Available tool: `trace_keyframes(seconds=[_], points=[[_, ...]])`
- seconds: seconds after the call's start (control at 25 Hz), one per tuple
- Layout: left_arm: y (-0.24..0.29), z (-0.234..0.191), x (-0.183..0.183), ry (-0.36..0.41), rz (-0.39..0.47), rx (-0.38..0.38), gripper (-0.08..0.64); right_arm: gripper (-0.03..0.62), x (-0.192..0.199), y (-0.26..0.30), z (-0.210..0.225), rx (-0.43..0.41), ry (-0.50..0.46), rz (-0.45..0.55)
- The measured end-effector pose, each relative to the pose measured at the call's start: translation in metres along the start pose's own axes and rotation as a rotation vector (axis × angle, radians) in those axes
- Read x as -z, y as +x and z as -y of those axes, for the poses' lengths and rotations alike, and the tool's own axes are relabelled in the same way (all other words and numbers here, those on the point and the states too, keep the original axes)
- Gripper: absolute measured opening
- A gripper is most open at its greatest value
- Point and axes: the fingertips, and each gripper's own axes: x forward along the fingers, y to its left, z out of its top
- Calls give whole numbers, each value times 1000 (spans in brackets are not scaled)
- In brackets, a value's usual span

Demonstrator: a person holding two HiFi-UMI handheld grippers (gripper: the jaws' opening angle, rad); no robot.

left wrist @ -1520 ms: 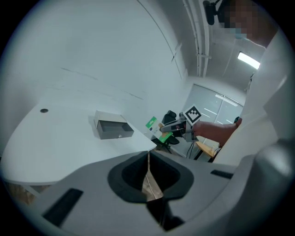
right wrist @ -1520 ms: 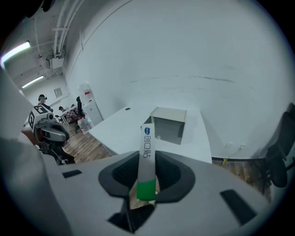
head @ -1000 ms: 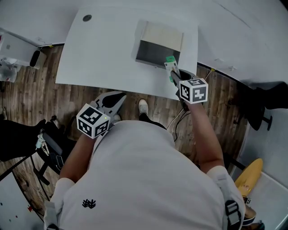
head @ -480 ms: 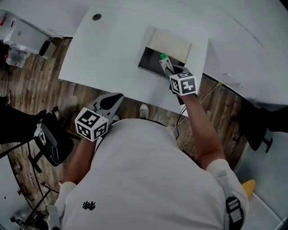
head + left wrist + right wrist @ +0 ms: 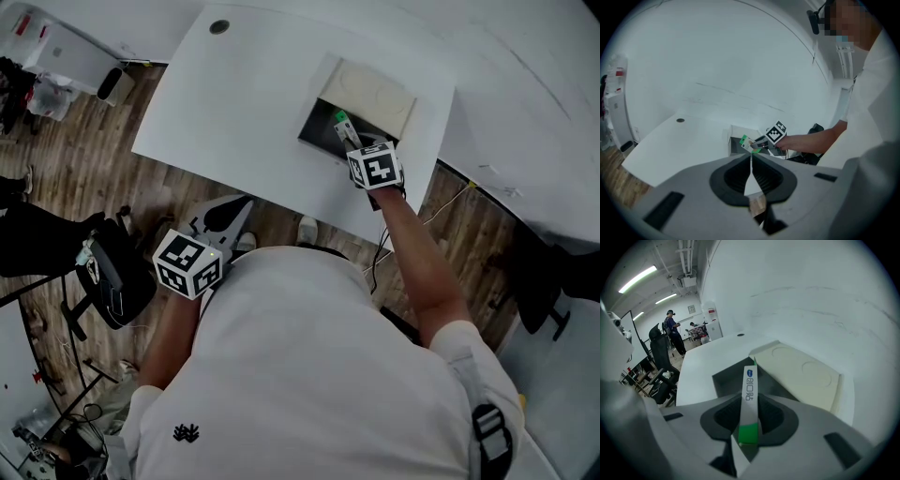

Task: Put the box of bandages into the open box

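right claw (image 5: 751,405) clamped on box of bandages (image 5: 749,383) | long axis runs ahead out of jaws, tip over open box (image 5: 727,377) on surface (image 5: 705,364) | left claw (image 5: 751,161) jaws together, empty, well apart

A white table (image 5: 244,103) carries the open box (image 5: 377,92) — lid folded back — near its right end

My fingers (image 5: 774,417) are matt grey plastic with ribbed black pads. The box of bandages (image 5: 749,394) is smooth printed card; behind it, the open box (image 5: 806,376) is matt cardboard, the desk (image 5: 244,103) smooth white.
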Motion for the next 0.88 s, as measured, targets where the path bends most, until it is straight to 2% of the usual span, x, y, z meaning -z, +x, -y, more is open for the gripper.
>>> trace_keyframes(seconds=[0.28,0.88], points=[[-8,-10,-1,-16,-11,-41,17,87,2,19,1,18,-23,-28],[-11,-20,-2,-23,-19,-47,17,97,3,31,0,46,-54,-42]])
